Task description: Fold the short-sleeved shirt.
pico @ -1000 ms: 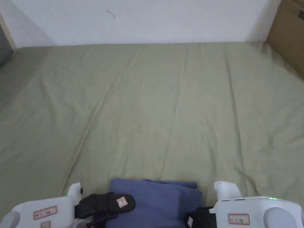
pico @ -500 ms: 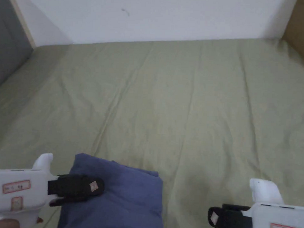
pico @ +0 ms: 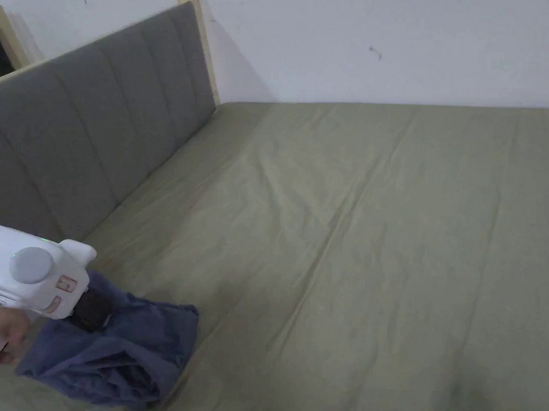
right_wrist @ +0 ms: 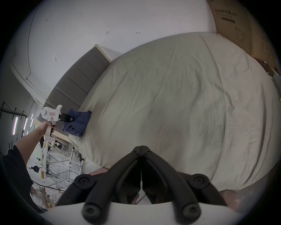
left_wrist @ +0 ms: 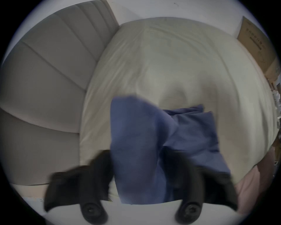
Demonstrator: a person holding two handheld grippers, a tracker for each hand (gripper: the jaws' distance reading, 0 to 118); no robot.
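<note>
The blue short-sleeved shirt (pico: pixel 128 344) is a folded, somewhat rumpled bundle at the bed's left side, close to the headboard. My left gripper (pico: pixel 92 312) is shut on its near edge, and a hand holds the white body. In the left gripper view a thick fold of the shirt (left_wrist: pixel 136 137) runs between the black jaws of the left gripper (left_wrist: pixel 136 153). The right gripper view shows the left gripper (right_wrist: pixel 65 118) and the shirt (right_wrist: pixel 79 121) far off to the left. My right gripper (right_wrist: pixel 141 146) is shut on nothing, above the bed's near edge.
A wrinkled green sheet (pico: pixel 351 217) covers the bed. A grey padded headboard (pico: pixel 90 140) stands along the left and a white wall (pico: pixel 386 38) at the back. A cardboard box (right_wrist: pixel 237 22) leans at the far right. A metal frame (right_wrist: pixel 60 159) stands beside the bed.
The left gripper has carried the shirt leftward to the headboard side, and the bundle is more rumpled. The head camera turned left; the right gripper has left its picture.
</note>
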